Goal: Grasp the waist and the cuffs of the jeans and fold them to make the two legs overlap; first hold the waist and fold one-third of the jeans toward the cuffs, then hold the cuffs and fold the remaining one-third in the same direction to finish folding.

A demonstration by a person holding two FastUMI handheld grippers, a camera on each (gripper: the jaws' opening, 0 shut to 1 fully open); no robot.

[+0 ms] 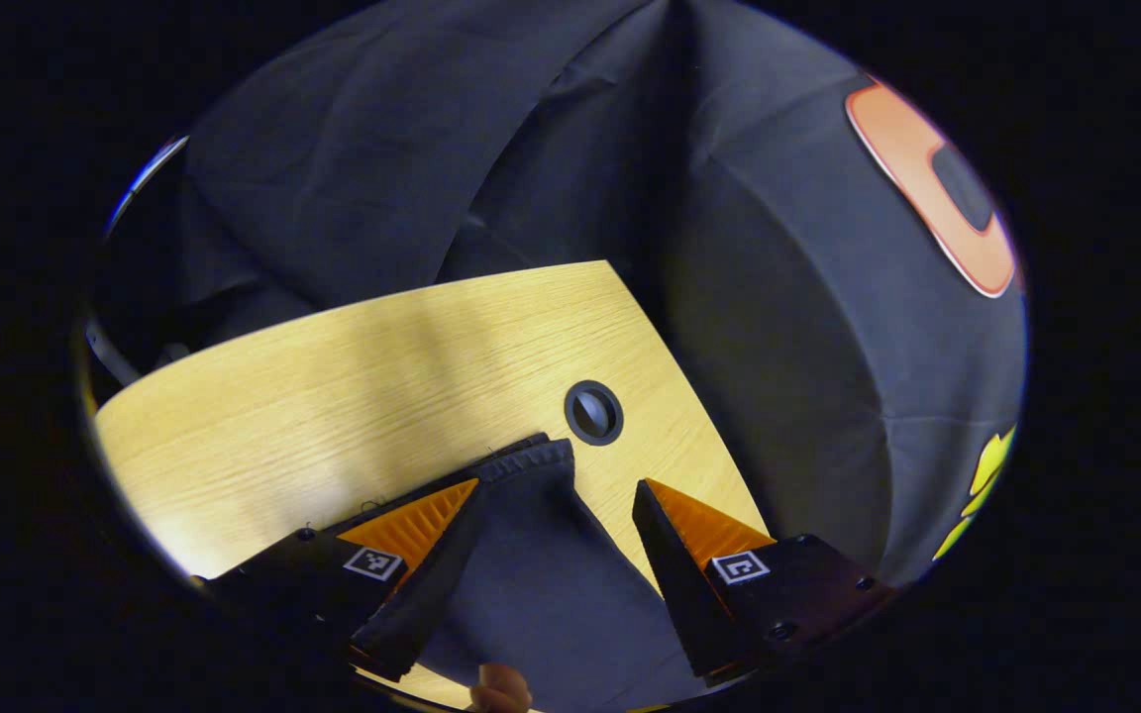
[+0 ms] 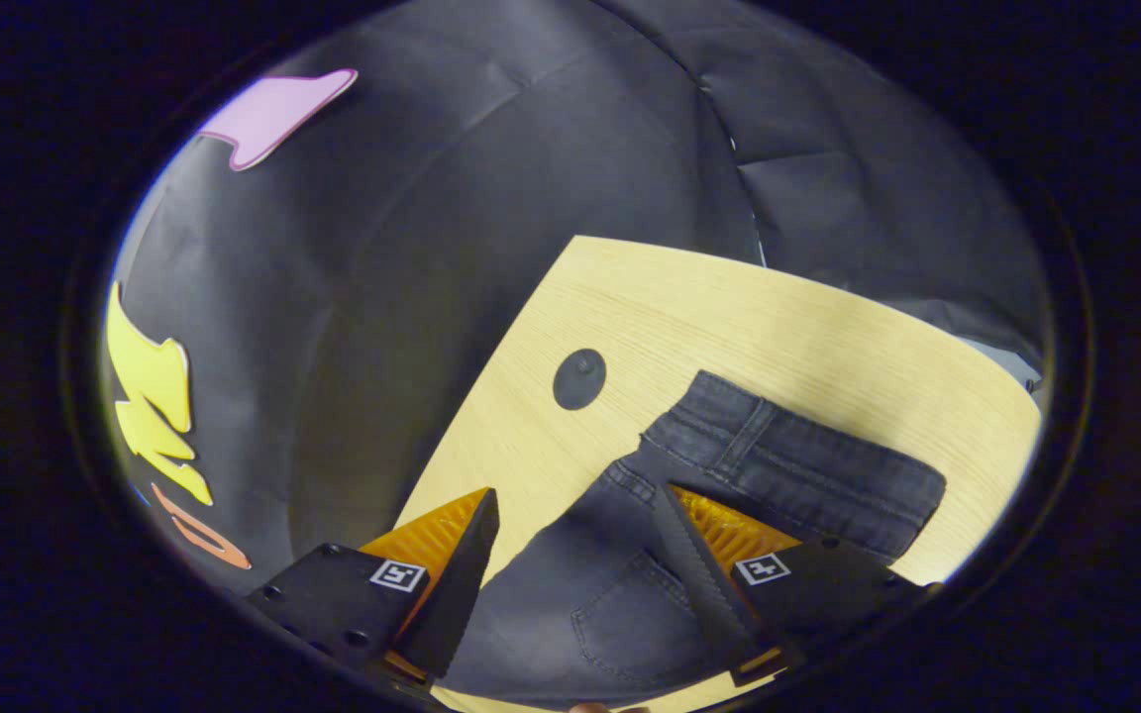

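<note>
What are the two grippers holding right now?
Nothing. Both the left gripper and right gripper are open over the jeans, near the cuff and the waist.

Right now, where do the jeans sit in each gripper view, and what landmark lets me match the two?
Left gripper view: the jeans lie bottom centre between the open fingers, a dark hem edge pointing up toward the round table hole.
Right gripper view: the jeans fill the lower right, waistband and back pocket showing, between and beyond the fingers.
Shared landmark: the round hole in the wooden table.
</note>
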